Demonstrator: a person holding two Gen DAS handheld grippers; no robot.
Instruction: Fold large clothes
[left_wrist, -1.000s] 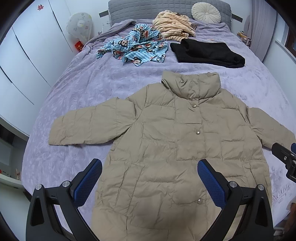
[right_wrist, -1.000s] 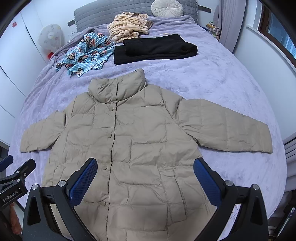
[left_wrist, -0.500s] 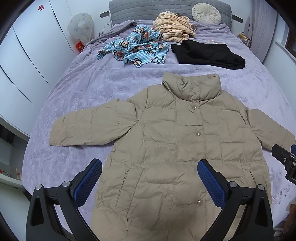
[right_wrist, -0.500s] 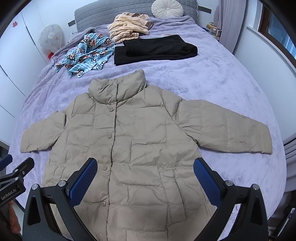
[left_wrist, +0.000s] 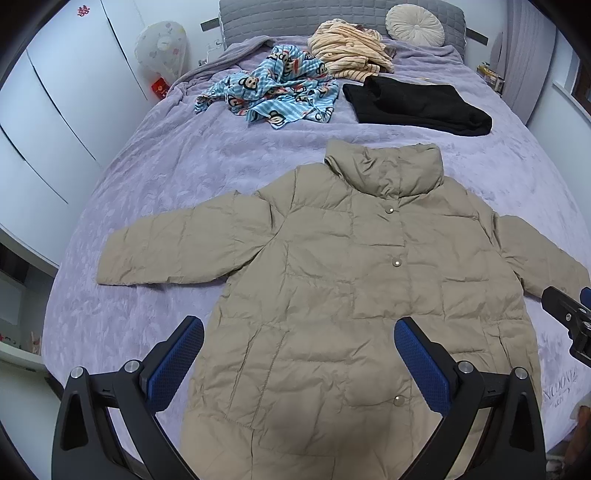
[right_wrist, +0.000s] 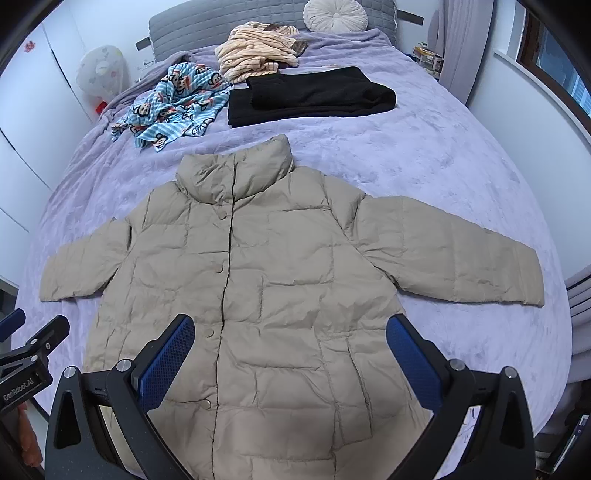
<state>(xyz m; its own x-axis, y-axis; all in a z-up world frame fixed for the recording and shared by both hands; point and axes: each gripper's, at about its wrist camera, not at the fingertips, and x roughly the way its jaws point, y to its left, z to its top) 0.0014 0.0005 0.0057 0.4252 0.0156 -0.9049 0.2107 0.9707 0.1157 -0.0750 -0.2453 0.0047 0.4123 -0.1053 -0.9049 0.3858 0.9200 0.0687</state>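
Lying flat ahead of both sets of wide-spread, empty fingers, the beige puffer jacket (left_wrist: 332, 280) covers the bed (left_wrist: 155, 177); its slippery padding could slide from a shallow pinch.

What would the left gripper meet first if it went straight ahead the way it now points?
Most likely the tan coat spread flat on the bed. The left gripper, jaws open, points at the coat's front below the middle button. Depth is unclear, but nothing stands between.
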